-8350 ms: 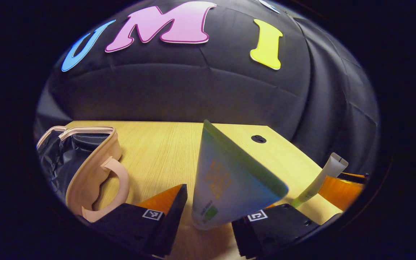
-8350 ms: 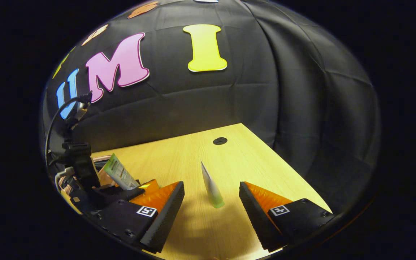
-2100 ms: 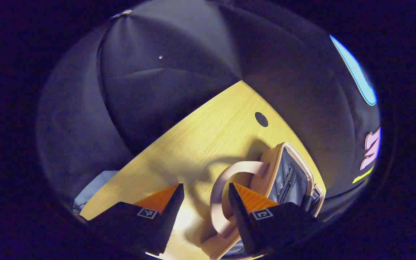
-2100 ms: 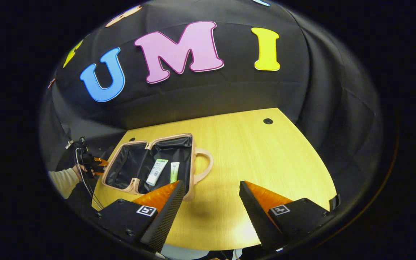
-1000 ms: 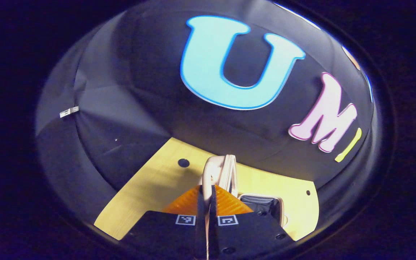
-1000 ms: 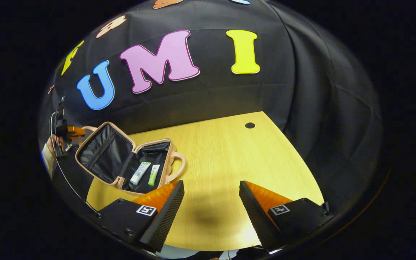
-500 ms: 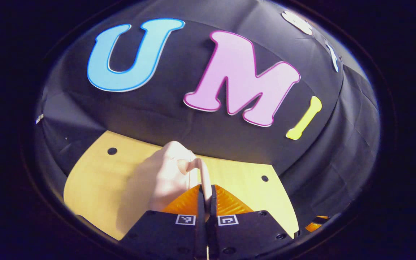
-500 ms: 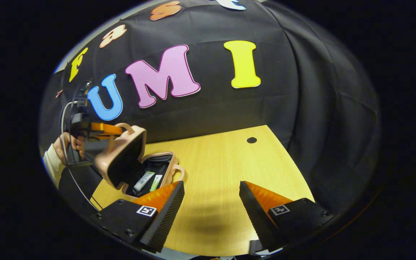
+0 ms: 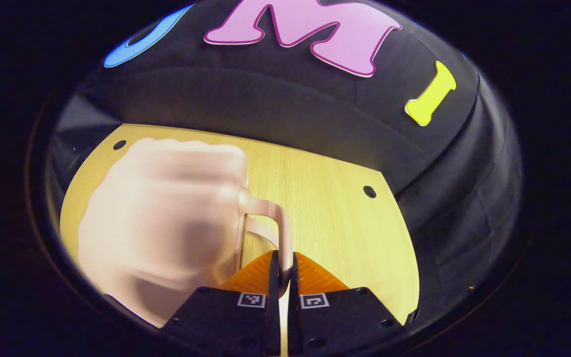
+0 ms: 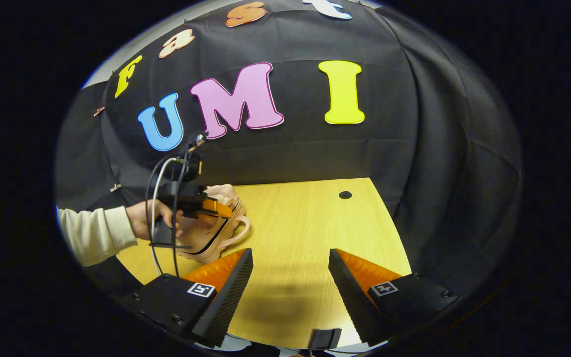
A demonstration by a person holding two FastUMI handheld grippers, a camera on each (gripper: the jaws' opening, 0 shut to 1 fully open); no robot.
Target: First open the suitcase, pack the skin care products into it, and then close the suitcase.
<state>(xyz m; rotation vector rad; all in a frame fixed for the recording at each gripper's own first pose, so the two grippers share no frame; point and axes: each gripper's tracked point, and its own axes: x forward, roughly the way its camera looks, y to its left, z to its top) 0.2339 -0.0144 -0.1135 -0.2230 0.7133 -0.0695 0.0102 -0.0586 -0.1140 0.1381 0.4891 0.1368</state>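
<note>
Clamping the handle, lid down on the suitcase

Left hand-held gripper (image 9: 281,270) first: its two fingers are pressed together on the pale pink handle (image 9: 274,225) of the suitcase (image 9: 166,223), the loop of the handle rising straight up out of the pinch. Just ahead and to the left of those fingers sits the suitcase shell itself, a big pale pink mass, blurred in the left gripper view. Beyond it runs the wooden desk (image 9: 335,208), with a small dark hole (image 9: 369,191) ahead and to the right of the fingers and another (image 9: 119,145) far off to the left.

Over to the right hand-held gripper (image 10: 290,282): its fingers are spread wide apart with bare desk (image 10: 295,223) between them, holding nothing. Ahead and to its left, well apart, the suitcase (image 10: 213,233) lies on the desk with its two halves brought together, the dark seam line showing along its side and a handle (image 10: 238,233) sticking out toward the middle of the desk. The left hand-held gripper (image 10: 213,208) is on top of it, gripped by a hand (image 10: 146,220) in a light sleeve (image 10: 94,233), with a cable (image 10: 159,198) looping up from it. Ahead and to the right of the spread fingers, a dark hole (image 10: 345,195) marks the desk near the far edge.
</note>
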